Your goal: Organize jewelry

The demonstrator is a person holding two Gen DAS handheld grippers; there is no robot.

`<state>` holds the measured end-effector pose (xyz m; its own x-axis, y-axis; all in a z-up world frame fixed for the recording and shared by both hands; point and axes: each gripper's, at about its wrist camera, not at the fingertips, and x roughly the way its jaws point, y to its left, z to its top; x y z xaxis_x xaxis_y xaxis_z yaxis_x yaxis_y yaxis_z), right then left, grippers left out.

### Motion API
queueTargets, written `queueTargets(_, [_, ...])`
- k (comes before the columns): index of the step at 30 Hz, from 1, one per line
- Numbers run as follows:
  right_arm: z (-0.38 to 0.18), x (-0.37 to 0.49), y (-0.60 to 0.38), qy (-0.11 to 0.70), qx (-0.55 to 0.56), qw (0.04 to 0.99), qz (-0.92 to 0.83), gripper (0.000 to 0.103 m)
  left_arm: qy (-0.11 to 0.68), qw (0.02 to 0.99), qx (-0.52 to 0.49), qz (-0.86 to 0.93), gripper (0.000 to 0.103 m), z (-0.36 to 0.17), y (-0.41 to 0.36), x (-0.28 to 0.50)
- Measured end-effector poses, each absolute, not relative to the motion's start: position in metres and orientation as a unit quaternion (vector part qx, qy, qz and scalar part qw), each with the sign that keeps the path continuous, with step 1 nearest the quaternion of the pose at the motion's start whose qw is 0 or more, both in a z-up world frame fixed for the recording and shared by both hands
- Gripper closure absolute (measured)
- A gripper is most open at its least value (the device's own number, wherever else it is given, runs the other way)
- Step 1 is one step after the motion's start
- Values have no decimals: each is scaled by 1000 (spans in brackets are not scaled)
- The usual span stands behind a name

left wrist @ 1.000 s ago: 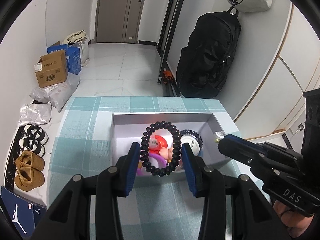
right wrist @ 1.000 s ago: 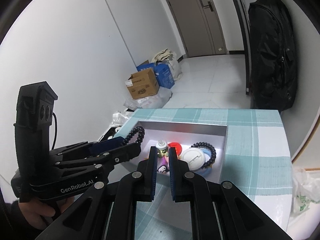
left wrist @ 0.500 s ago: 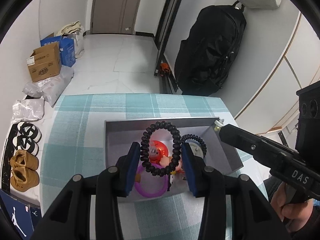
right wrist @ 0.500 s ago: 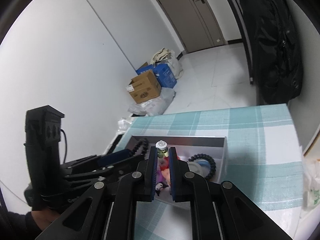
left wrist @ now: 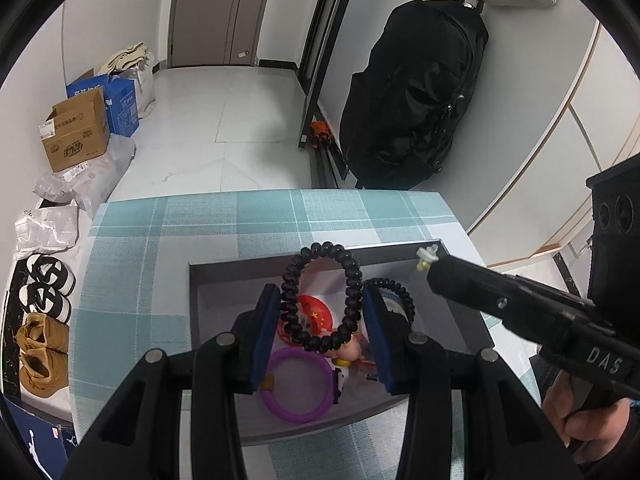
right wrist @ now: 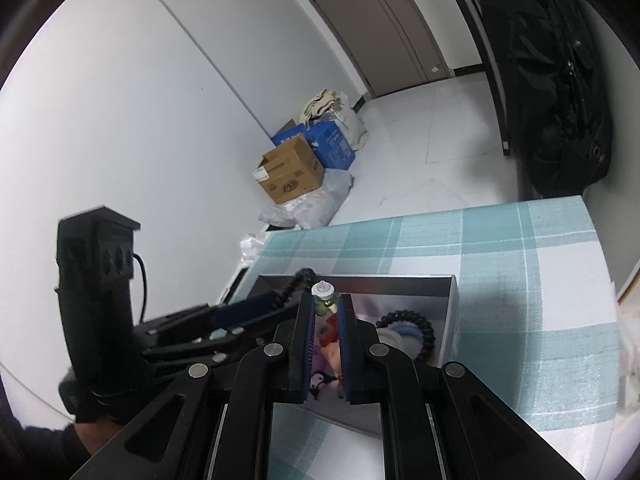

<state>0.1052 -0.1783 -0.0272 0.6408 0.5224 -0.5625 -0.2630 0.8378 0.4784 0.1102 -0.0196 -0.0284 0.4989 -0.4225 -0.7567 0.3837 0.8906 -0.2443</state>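
Note:
A grey open box point(left wrist: 224, 280) sits on the teal checked tablecloth point(left wrist: 200, 216). My left gripper point(left wrist: 320, 300) is shut on a black spiral ring point(left wrist: 320, 296) and holds it above the box. Below it lie a purple ring point(left wrist: 296, 390), a red trinket point(left wrist: 316, 314) and another black spiral ring point(left wrist: 396, 294). My right gripper point(right wrist: 325, 306) is shut on a small white-capped charm point(right wrist: 323, 294), also over the box point(right wrist: 400, 282); the charm shows at its tip in the left wrist view point(left wrist: 426, 256).
The table ends near the box on the right point(right wrist: 592, 240). Beyond it on the floor are cardboard boxes point(left wrist: 76, 136), plastic bags point(left wrist: 80, 184), shoes point(left wrist: 44, 312) and a black backpack point(left wrist: 412, 100) against the wall.
Both grippers have risen and drawn back with their items; the box appears lower and smaller in both views. Grips are unchanged.

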Motion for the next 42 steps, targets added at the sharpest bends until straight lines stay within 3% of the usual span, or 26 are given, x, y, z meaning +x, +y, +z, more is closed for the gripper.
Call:
queueTargets(6, [-29, 105, -185, 362, 192, 887, 211, 90, 453, 857, -18, -246, 65, -29, -24, 113])
queueTargets(11, [-26, 101, -190, 354, 192, 894, 198, 90, 451, 858, -13, -244, 59, -30, -25, 111])
queueTargets(15, [-26, 99, -195, 353, 198, 894, 192, 87, 457, 857, -20, -238, 46, -34, -23, 112])
queueTargets(20, [-27, 96, -195, 355, 193, 896, 183, 83, 449, 863, -23, -231, 45, -30, -20, 109])
queueTargets(23, [-24, 92, -193, 349, 185, 900, 184, 73, 437, 872, -18, -219, 45, -26, -18, 106])
queueTargets(25, [-23, 88, -192, 342, 186, 903, 182, 54, 425, 882, -11, -205, 45, -23, -17, 104])
queueTargets(29, [-17, 81, -191, 328, 174, 911, 181, 50, 390, 903, -20, -177, 45, -12, -7, 97])
queueTargets(33, [-12, 70, -184, 314, 139, 924, 168, 28, 368, 916, -28, -158, 45, -6, 2, 92])
queueTargets(36, [-8, 59, -181, 303, 123, 931, 161, 19, 365, 917, -37, -159, 45, -2, 5, 88])
queueTargets(40, [-4, 44, -178, 290, 104, 939, 154, 12, 356, 922, -29, -152, 32, 1, 6, 74])
queueTargets(42, [-2, 38, -177, 289, 99, 940, 150, 7, 364, 919, -31, -150, 32, 2, 6, 68])
